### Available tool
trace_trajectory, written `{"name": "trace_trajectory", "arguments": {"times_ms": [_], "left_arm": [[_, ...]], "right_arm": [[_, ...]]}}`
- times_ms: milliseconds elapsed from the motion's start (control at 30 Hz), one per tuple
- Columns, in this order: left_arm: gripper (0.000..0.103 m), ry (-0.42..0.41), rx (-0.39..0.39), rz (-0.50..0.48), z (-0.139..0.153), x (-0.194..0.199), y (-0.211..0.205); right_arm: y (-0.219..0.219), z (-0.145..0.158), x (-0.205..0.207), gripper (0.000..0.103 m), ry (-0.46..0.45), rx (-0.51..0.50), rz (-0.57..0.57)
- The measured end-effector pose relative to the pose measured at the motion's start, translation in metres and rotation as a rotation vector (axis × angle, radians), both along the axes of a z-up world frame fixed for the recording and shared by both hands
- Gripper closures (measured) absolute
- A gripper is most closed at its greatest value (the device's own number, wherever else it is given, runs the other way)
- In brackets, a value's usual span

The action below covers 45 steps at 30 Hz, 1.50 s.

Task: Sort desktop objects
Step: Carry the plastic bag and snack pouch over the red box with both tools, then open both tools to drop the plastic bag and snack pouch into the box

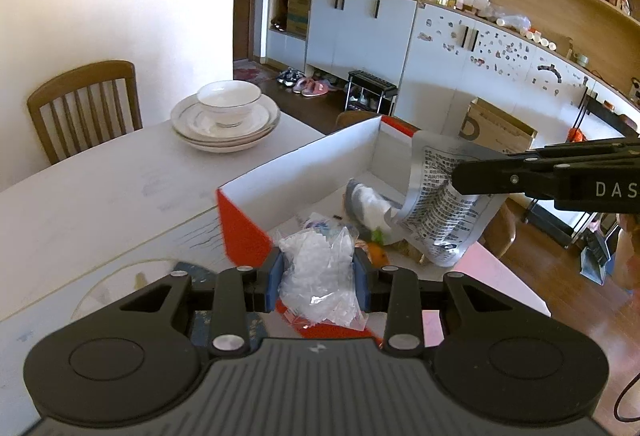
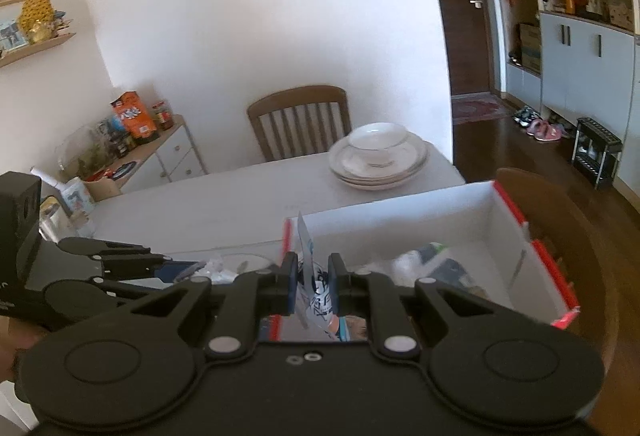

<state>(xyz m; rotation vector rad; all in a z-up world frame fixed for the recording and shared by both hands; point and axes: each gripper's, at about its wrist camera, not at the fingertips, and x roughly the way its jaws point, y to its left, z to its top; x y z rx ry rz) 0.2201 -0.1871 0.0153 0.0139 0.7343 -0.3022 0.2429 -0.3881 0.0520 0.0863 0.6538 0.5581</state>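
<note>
A red box with white inner walls (image 1: 304, 172) stands at the table's edge and holds several wrappers and packets. My left gripper (image 1: 319, 276) is shut on a crumpled clear plastic bag (image 1: 320, 272), held over the box's near corner. My right gripper (image 2: 313, 284) is shut on a silver printed foil packet (image 1: 436, 196), which hangs over the box's right side. The packet (image 2: 310, 276) stands edge-on between the right fingers. The box (image 2: 400, 212) lies just ahead of the right gripper. The left gripper (image 2: 180, 270) shows at the lower left in the right wrist view.
A white bowl (image 1: 229, 104) sits on stacked plates (image 1: 224, 128) at the table's far corner. A wooden chair (image 1: 86, 104) stands behind the table. A second chair (image 2: 560, 220) stands by the box. A side cabinet with jars and packets (image 2: 132, 140) is at the left.
</note>
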Motion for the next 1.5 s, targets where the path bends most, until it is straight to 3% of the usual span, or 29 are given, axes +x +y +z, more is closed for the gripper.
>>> {"name": "trace_trajectory", "arguments": {"times_ms": [467, 667, 1000, 1500], "left_arm": [[0.069, 0.016, 0.077, -0.030, -0.014, 0.050, -0.053], [0.069, 0.066, 0.122, -0.019, -0.033, 0.080, -0.065], [0.069, 0.125, 0.196, 0.010, -0.060, 0.121, -0.071], [0.069, 0.225, 0.224, -0.005, -0.089, 0.148, -0.079]], "right_arm": [[-0.057, -0.013, 0.037, 0.088, -0.021, -0.056, -0.083], [-0.070, -0.026, 0.063, 0.088, -0.012, -0.087, -0.100], [-0.065, -0.051, 0.101, 0.088, -0.012, -0.137, -0.079], [-0.044, -0.094, 0.119, 0.088, 0.002, -0.274, -0.016]]}}
